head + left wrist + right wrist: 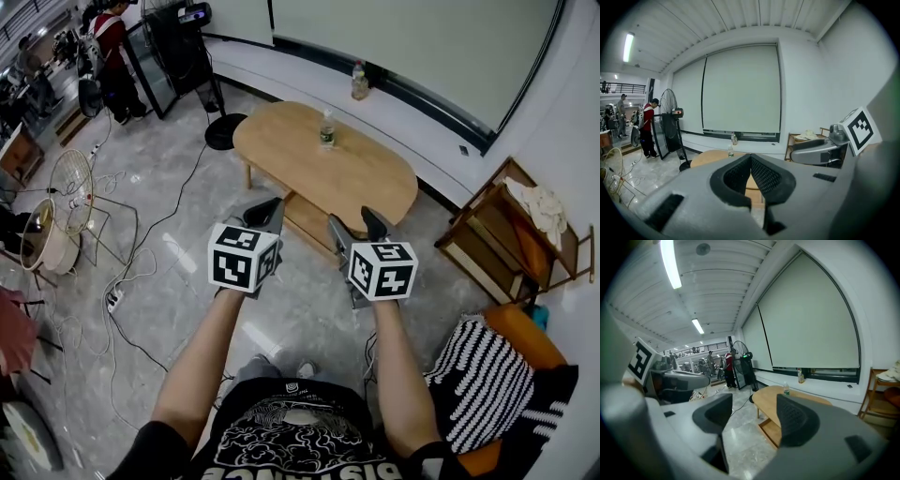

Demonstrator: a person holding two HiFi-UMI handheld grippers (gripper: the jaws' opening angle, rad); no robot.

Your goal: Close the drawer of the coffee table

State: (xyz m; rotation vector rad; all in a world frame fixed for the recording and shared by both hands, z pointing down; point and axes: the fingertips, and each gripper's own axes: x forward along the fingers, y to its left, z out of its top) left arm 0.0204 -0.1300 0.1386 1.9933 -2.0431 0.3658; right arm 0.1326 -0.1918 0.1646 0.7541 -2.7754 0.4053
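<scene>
The oval wooden coffee table (323, 164) stands ahead of me on the grey floor. Its drawer (305, 220) is pulled out from under the near side, towards me. My left gripper (267, 214) is held in the air just short of the drawer's left part, and its pads (750, 157) meet at the tip, so it is shut and empty. Beside it, my right gripper (352, 221) hovers over the drawer's right end. Its jaws (752, 411) stand apart, with only floor and the drawer (776, 430) visible between them. A water bottle (326, 128) stands on the tabletop.
A second bottle (359, 82) stands on the ledge by the wall. To the right are a wooden rack (506, 234) and a striped cushion (487, 384). Fans (70, 187) and cables (141, 262) lie on the left. A person in red (112, 47) stands far left.
</scene>
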